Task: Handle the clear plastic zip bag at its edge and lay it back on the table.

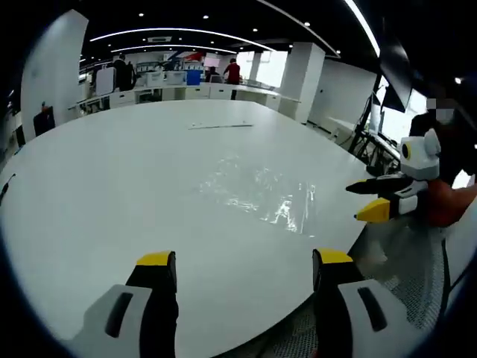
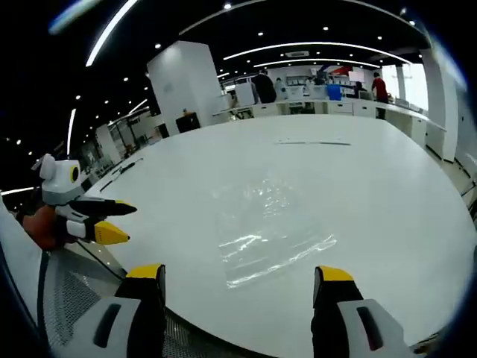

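Lying flat on table [image 2: 387, 194], zip bag [image 2: 272, 227] runs away from both open-jawed grippers.

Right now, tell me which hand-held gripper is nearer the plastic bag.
Right, probably. The right hand-held gripper hovers open just short of the plastic bag edge; the left hand-held gripper sits farther back, open.

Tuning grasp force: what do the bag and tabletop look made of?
Zip bag: thin clear plastic film, glossy; the table shows through it and creases catch bright highlights. Table: smooth white top, faint sheen, probably laminate; can't tell for sure.
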Available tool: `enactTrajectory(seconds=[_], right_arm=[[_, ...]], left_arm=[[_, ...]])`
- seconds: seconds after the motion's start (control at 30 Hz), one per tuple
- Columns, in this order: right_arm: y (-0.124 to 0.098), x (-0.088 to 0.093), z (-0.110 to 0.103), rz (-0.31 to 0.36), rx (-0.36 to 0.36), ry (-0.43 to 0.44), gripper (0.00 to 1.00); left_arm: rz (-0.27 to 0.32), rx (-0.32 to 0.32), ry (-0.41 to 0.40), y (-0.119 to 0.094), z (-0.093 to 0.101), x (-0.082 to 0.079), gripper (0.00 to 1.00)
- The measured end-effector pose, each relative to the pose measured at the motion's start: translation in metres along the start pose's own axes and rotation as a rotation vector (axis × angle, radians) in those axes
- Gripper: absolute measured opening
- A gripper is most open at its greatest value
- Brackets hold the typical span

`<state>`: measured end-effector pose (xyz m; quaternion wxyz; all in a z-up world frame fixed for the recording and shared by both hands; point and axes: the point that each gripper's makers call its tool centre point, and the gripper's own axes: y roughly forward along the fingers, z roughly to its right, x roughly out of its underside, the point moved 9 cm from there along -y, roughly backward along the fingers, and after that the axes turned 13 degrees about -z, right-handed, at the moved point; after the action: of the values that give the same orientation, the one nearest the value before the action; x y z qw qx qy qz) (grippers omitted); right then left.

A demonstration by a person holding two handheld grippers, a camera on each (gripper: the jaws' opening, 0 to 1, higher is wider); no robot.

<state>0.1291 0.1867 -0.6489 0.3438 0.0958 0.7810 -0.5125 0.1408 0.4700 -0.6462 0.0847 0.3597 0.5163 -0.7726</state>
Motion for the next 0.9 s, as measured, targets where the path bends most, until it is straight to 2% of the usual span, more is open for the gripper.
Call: enactTrajectory(seconds=[0.9], right_arm=[[0.0031, 0.0023, 0.0023, -0.024, -0.001, 0.000, 0.81]], left_arm=[[-0.002, -0.001, -0.015, -0.0004, -0.0019, 0.0010, 0.72]])
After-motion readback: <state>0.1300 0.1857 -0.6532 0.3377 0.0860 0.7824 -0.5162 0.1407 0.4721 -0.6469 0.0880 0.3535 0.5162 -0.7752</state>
